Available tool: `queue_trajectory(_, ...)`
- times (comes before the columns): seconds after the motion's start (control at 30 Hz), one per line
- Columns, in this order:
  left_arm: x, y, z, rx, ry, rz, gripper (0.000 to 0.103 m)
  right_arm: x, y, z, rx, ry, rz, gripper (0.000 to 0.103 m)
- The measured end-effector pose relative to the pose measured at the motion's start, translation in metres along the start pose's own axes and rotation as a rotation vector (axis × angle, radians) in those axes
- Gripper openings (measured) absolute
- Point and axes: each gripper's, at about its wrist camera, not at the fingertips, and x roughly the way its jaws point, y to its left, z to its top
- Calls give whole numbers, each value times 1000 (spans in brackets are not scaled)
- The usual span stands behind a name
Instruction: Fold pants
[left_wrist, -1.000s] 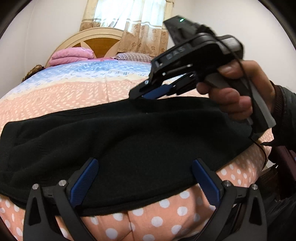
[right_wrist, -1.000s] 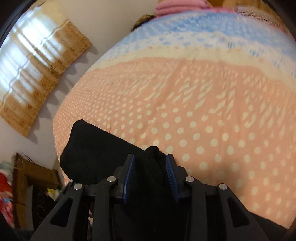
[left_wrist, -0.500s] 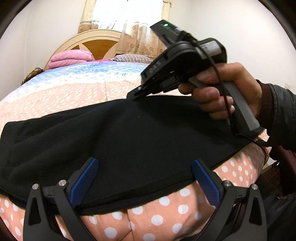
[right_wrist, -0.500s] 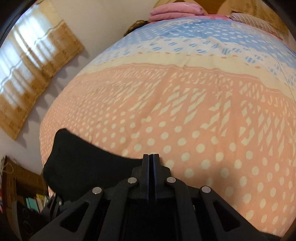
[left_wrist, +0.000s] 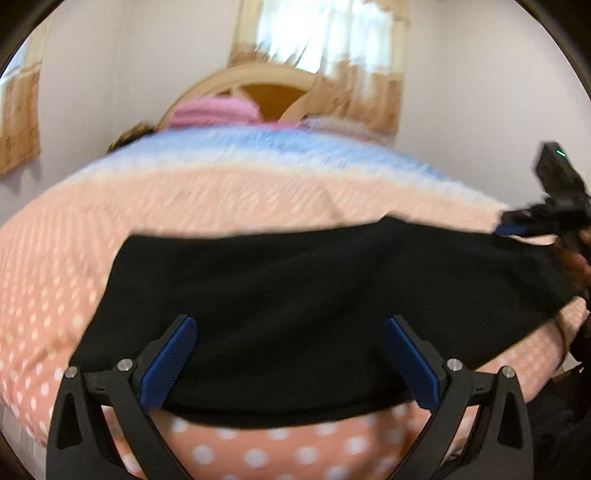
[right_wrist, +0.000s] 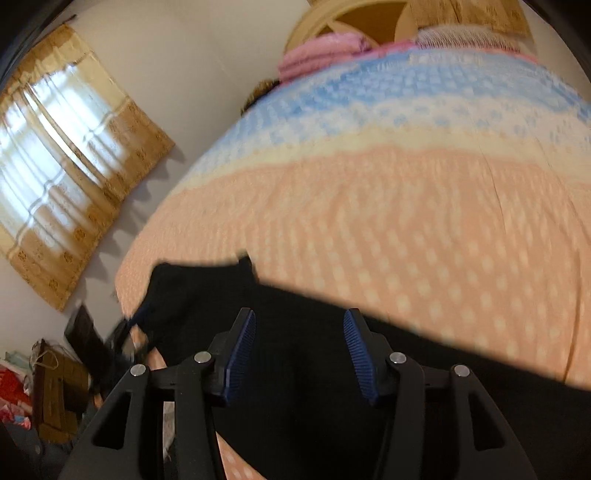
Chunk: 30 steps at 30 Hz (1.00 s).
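The black pants (left_wrist: 314, 295) lie folded in a long band across the near edge of the bed. My left gripper (left_wrist: 291, 354) is open, its blue pads wide apart just above the pants' near hem. In the left wrist view my right gripper (left_wrist: 517, 229) is at the far right end of the pants. In the right wrist view the right gripper (right_wrist: 299, 350) is open over the pants (right_wrist: 295, 317), with cloth below and between the pads but not pinched. Both views are motion-blurred.
The bed has a peach polka-dot and blue striped cover (left_wrist: 221, 199), with pink pillows (left_wrist: 218, 110) and a wooden headboard (left_wrist: 269, 85) at the far end. Curtained windows (right_wrist: 55, 155) are on the walls. Clutter (right_wrist: 55, 387) stands on the floor beside the bed.
My right gripper, shut on the pants half a second ago, has opened and let the cloth go. It has moved to the right end of the pants. The left gripper stayed open and shifted left.
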Motion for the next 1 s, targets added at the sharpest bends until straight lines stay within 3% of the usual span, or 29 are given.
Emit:
queue_trajectory(0.07, 2, -11, -5, 79, 3, 39, 103, 4, -19, -4, 41, -14, -83, 51)
queue_trajectory(0.13, 3, -22, -4, 135, 23, 82, 103, 0, -30, -4, 117, -39, -34, 52)
queue_trajectory(0.2, -5, -27, -1, 136, 2, 68, 103, -7, -25, -3, 119, -62, -24, 52)
queue_trajectory(0.3, -17, -16, 11, 129, -52, 86, 103, -14, 1, -5, 18, -92, -65, 52)
queue_trajectory(0.37, -20, -6, 19, 115, -71, 111, 103, -15, 20, -10, -49, -101, -43, 52)
queue_trajectory(0.57, -13, 27, 50, 17, -47, 206, 103, 8, 92, -38, -280, -68, 16, 52)
queue_trajectory(0.7, 14, 42, 69, 26, 31, 247, 103, 31, 132, -59, -402, -40, 26, 52)
queue_trajectory(0.8, 41, 51, 68, 59, 114, 335, 103, 52, 142, -74, -420, 17, 17, 52)
queue_trajectory(0.87, 59, 60, 62, 70, 166, 384, 103, 57, 142, -86, -438, -16, -17, 53)
queue_trajectory(1.0, 63, 82, 64, -45, 193, 297, 103, 52, 150, -100, -527, -24, -73, 53)
